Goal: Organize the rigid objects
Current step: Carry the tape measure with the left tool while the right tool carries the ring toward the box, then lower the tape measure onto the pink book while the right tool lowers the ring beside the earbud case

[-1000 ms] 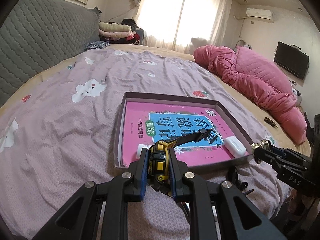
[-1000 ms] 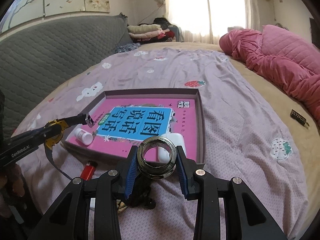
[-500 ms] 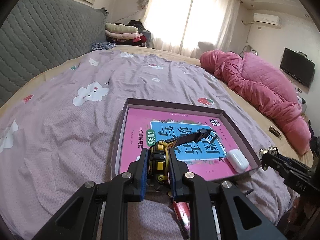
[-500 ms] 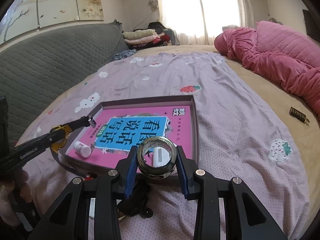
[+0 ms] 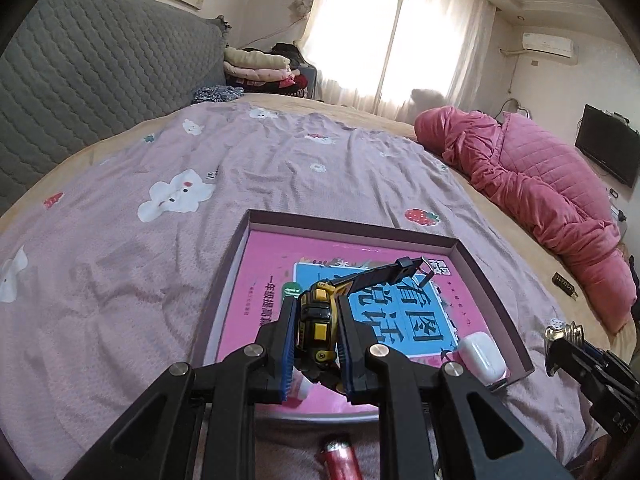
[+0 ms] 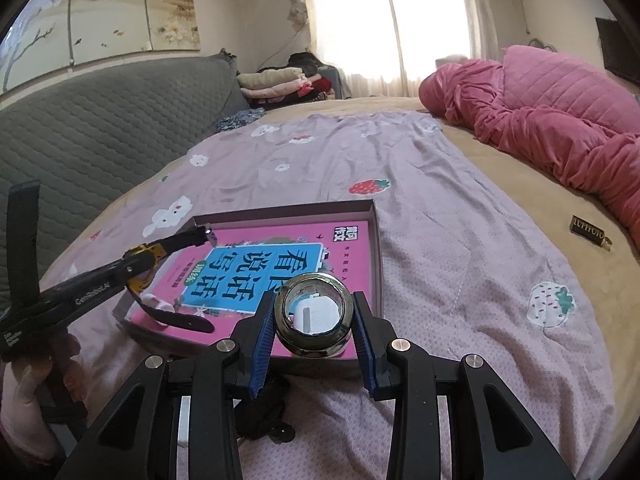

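My left gripper (image 5: pixel 316 340) clamped on a yellow-black watch (image 5: pixel 318 320), strap reaching over the pink book (image 5: pixel 272 268) in the shallow box (image 5: pixel 496 280) on the bed, my right gripper (image 6: pixel 314 326) squeezing a metal ring (image 6: pixel 312 316) above the box's near edge, white case (image 5: pixel 482 356) beside it.

red lighter (image 5: pixel 340 458) cut off by bottom edge, small white bottle (image 5: pixel 300 384) behind fingers (image 5: pixel 289 344)

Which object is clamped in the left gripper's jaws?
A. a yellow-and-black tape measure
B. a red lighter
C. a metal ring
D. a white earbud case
A: the left gripper is shut on the yellow-and-black tape measure, held over the shallow box with the pink book.
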